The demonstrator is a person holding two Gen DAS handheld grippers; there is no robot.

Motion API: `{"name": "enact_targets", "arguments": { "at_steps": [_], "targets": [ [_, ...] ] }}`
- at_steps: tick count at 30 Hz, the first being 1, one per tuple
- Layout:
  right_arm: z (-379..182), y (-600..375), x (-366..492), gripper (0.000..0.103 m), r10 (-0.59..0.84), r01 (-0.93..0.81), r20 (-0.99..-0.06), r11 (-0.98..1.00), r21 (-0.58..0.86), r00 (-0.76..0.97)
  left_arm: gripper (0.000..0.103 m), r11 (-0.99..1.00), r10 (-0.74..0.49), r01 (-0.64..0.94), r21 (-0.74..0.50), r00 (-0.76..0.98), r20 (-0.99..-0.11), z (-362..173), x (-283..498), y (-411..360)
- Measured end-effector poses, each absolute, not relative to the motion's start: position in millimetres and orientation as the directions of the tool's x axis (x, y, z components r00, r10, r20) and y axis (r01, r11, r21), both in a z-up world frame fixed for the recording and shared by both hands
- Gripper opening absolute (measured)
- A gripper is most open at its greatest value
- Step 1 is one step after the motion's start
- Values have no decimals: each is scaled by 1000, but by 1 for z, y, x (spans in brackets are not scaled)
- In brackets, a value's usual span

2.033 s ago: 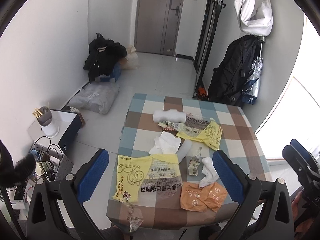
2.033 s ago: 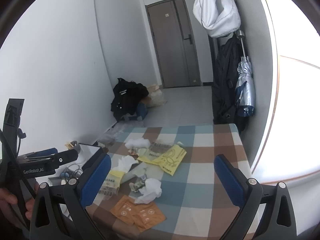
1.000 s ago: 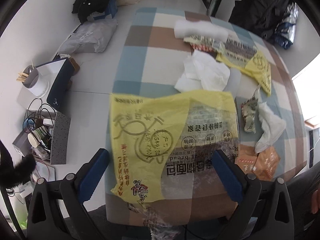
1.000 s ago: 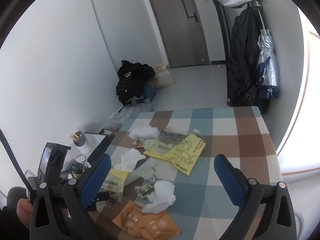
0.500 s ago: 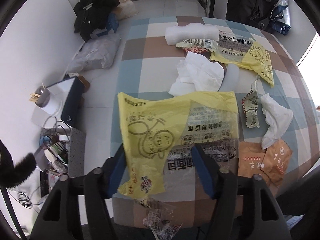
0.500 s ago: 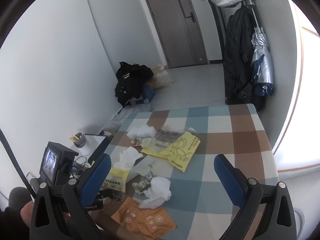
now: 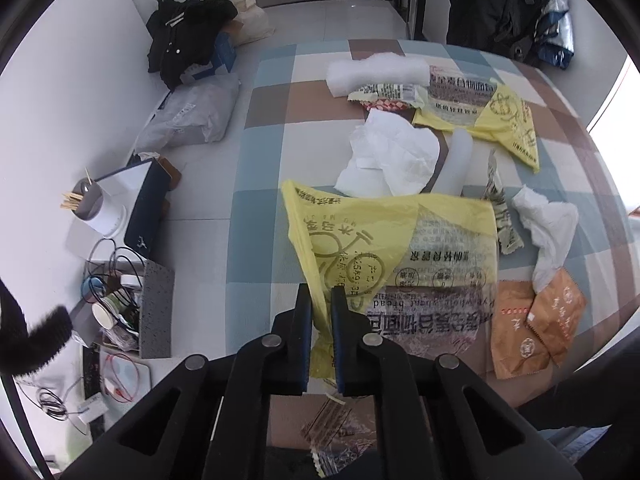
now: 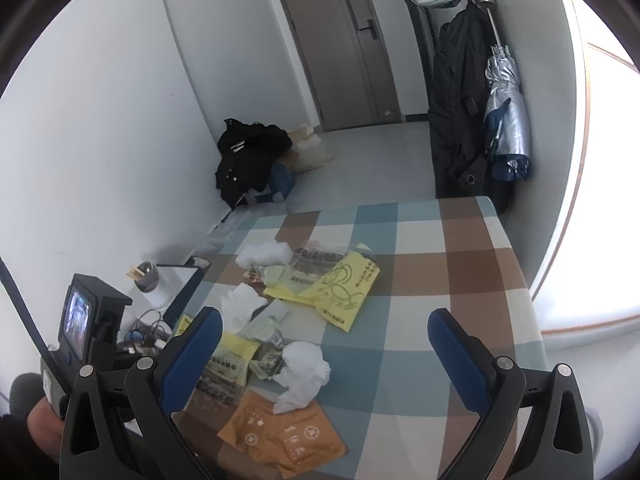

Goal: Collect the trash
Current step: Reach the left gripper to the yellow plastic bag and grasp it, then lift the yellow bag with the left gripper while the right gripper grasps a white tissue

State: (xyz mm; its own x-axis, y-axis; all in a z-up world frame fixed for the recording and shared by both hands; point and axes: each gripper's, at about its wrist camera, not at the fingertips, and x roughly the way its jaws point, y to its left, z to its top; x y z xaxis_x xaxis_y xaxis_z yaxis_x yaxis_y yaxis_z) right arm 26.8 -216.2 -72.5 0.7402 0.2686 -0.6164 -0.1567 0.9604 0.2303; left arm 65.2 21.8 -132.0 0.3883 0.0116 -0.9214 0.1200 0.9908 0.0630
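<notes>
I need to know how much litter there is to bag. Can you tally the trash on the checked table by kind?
Yellow plastic bread bags: 2 (the near one pinched in the left gripper)
Crumpled white tissues: 2
Orange paper packets: 2
White foam wrap: 1
Small printed snack wrappers: 2
Total: 9

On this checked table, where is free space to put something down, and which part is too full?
The checked tablecloth is bare along its right side, between the far yellow plastic bag and the window-side edge, under the open right claw. The left half is crowded: crumpled white tissue, orange paper packets, and the near yellow bread bag pinched by the left claw.
</notes>
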Motion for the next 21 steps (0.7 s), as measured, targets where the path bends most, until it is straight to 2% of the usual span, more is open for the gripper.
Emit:
{"name": "enact_targets", "arguments": {
  "at_steps": [14,21],
  "targets": [
    [-76,-211,23,103,255,-148,-628,965,219,735,2,969,-243,60,-240,420,-875,-105,63,40],
    [-78,-211,24,103,256,-145,-631,964,223,732,2,947,-310,75,-311,456,-834,-89,58,45]
  ]
}}
